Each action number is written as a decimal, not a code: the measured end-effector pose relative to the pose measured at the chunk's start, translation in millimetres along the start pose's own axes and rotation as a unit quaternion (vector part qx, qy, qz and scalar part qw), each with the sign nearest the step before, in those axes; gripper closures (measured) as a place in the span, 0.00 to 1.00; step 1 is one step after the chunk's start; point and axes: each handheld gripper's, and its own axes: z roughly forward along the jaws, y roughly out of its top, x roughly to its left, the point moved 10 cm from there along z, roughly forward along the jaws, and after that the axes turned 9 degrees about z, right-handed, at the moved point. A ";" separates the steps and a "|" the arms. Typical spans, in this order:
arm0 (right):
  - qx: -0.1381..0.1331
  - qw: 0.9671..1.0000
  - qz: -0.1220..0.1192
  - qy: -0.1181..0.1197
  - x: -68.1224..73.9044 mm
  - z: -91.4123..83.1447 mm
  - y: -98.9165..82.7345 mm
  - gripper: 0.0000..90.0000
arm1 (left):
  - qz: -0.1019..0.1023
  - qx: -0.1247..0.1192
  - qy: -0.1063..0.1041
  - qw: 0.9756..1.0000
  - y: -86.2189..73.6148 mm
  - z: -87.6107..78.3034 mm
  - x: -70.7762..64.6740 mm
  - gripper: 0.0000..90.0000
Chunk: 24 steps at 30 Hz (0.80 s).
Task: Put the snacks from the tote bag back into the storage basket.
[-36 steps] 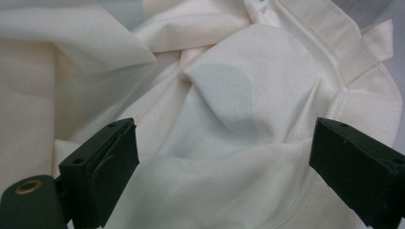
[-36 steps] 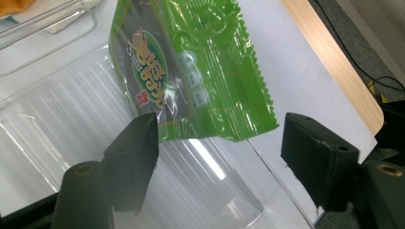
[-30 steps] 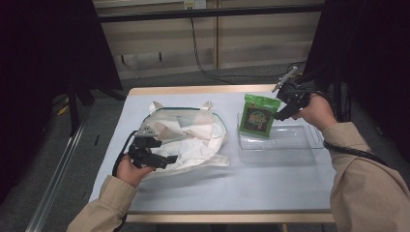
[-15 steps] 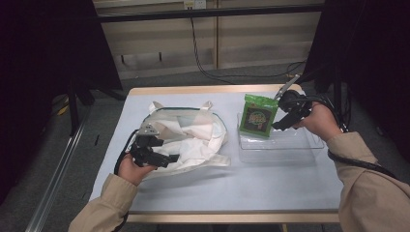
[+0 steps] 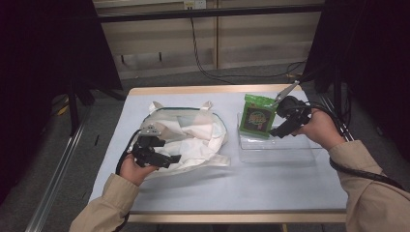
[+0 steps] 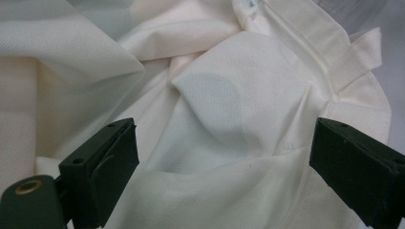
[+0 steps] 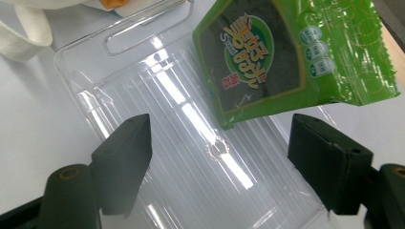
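one light, crinkly seaweed packet point(image 7: 286, 57) just ahead of spread, empty right jaws (slippery film); best pinched at lower edge.

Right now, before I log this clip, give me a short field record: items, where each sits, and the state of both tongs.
surface: pale blue table
item 1: white cloth tote bag, crumpled, on the table's left half
item 2: clear plastic tray, right of the bag
item 3: green seaweed snack packet, leaning at the tray's far end
left tongs: open, over the bag's cloth
right tongs: open, have just been opening, nothing between them, over the tray just short of the packet
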 end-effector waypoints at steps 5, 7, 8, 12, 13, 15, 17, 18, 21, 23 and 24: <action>-0.007 1.000 0.001 0.009 7.3 -0.7 -0.6 0.25 | -0.001 -0.005 -0.001 1.000 1.8 1.0 -1.3 0.10; -0.008 1.000 0.002 0.013 10.6 -1.0 -0.8 0.25 | 0.000 -0.002 -0.002 1.000 1.2 1.0 -1.6 0.10; -0.012 1.000 0.000 0.014 12.1 -0.7 -0.3 0.25 | -0.001 -0.006 -0.005 1.000 1.7 1.8 -2.3 0.10; -0.019 1.000 -0.003 0.020 18.7 -1.3 0.7 0.25 | 0.002 -0.002 -0.003 1.000 1.5 0.0 -1.9 0.10; -0.019 1.000 -0.006 0.023 19.7 -1.6 0.5 0.25 | 0.001 -0.003 -0.002 1.000 1.7 -0.3 -1.6 0.10; -0.024 0.999 -0.005 0.024 22.4 -1.7 0.7 0.25 | 0.000 -0.006 -0.003 1.000 2.3 -0.7 -2.0 0.10; -0.026 0.999 -0.003 0.030 25.9 -3.2 0.0 0.25 | 0.000 -0.006 -0.002 1.000 2.4 -1.3 -1.9 0.10; -0.030 0.999 -0.004 0.032 28.0 -3.4 0.1 0.25 | -0.001 -0.007 -0.002 1.000 2.7 -1.4 -2.0 0.10; -0.031 0.999 -0.010 0.037 33.0 -3.9 -1.8 0.25 | 0.002 -0.007 -0.001 1.000 2.8 -1.6 -1.4 0.10; -0.031 0.999 -0.014 0.039 36.5 -4.0 -3.2 0.25 | -0.001 -0.007 -0.002 1.000 2.9 -1.3 -2.4 0.10; -0.031 0.999 -0.014 0.043 38.5 -4.0 -3.5 0.25 | 0.000 -0.006 -0.002 1.000 2.6 -1.2 -2.3 0.10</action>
